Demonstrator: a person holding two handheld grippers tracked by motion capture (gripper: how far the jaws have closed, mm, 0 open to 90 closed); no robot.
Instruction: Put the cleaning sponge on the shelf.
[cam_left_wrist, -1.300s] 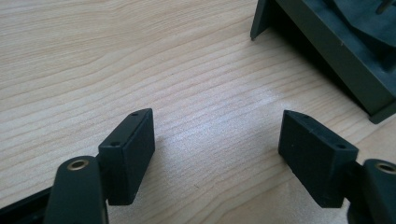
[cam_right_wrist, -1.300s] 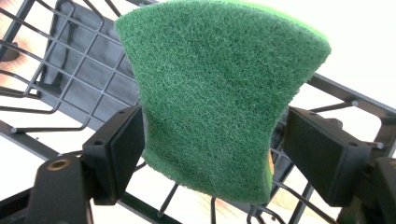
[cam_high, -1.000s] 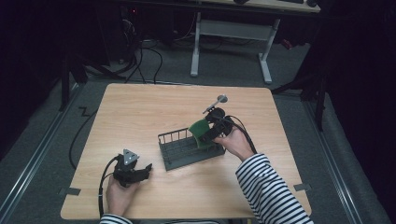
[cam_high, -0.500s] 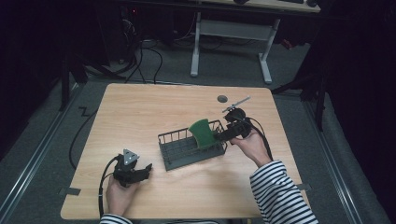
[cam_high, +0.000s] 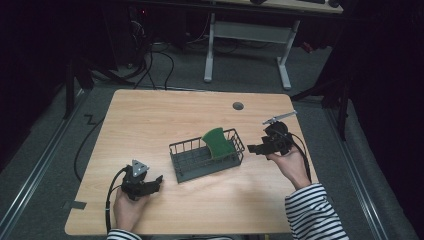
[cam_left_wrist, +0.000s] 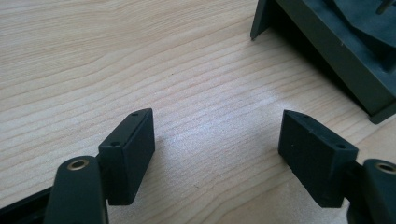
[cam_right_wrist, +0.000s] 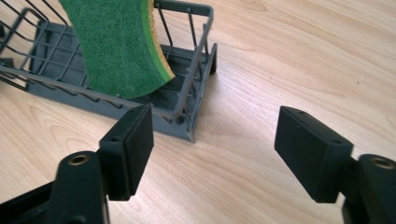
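High view. Light wooden table (cam_high: 150, 120), dark floor around it, cables trailing off the far left. Near the table's middle, a dark grey wire rack (cam_high: 206, 155), long axis running left-right with the right end swung slightly away from the person. Inside its right half, a green sponge (cam_high: 217, 142) standing on edge, leaning against the far right wires, upper corner tilted toward the rack's left. Small round grey grommet (cam_high: 238, 106) set in the tabletop near the far edge, well apart from the rack. Left gripper (cam_high: 158, 180) low on the table near the front left, held in the left hand (cam_high: 127, 210), jaws pointing right toward the rack's near left corner, grey three-cornered plate on top. Right gripper (cam_high: 251, 149) just right of the rack, held in the right hand (cam_high: 290, 162), striped sleeve behind it, jaws pointing left at the rack's right end.

Left gripper view. Jaws spread wide, nothing between them but bare wood grain. Rack's dark base corner (cam_left_wrist: 327, 46) at upper right, apart from the jaws.

Right gripper view. Jaws spread wide, empty. Rack's end wall and corner (cam_right_wrist: 191, 93) just ahead of the left jaw, not touching as far as can be seen. Sponge (cam_right_wrist: 116, 46) upright in the rack, green scouring face toward the camera, yellow layer showing along its right edge, that edge curving.
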